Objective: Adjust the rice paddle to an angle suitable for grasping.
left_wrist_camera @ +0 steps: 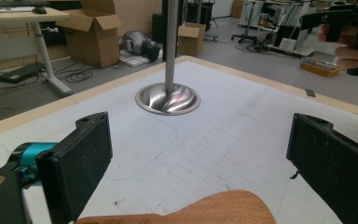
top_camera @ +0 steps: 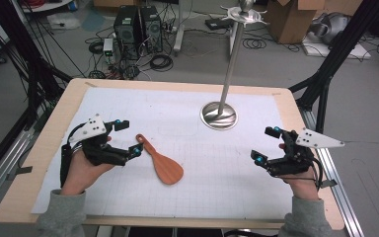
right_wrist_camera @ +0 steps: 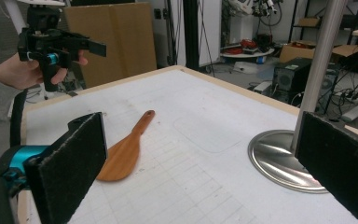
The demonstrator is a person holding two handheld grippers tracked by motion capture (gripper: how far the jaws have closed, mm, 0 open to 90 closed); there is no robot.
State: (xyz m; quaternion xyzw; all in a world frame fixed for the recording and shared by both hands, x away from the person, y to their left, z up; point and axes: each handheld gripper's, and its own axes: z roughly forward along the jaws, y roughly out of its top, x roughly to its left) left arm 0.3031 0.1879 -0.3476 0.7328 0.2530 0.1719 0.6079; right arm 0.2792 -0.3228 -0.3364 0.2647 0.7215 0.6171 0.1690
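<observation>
1. Beside the steel stand (top_camera: 219,115), on the person's side of its round base, lies a wooden spatula (top_camera: 160,160) flat on the white gridded mat (top_camera: 227,168), handle end toward the left gripper (top_camera: 125,138).
2. Left gripper: jaws spread wide, nothing between them; it hovers just beside the spatula's handle, on the side away from the stand.
3. Right gripper (top_camera: 266,144): jaws likewise released and empty, well apart from the spatula, on the stand's other side.
4. Step in hand, as judged: left gripper closing in on the spatula.
5. To do it well: drop low, bracket the narrow handle squarely across its width, pads level with the mat, then close; a tilted approach risks skating the thin wood away.
</observation>
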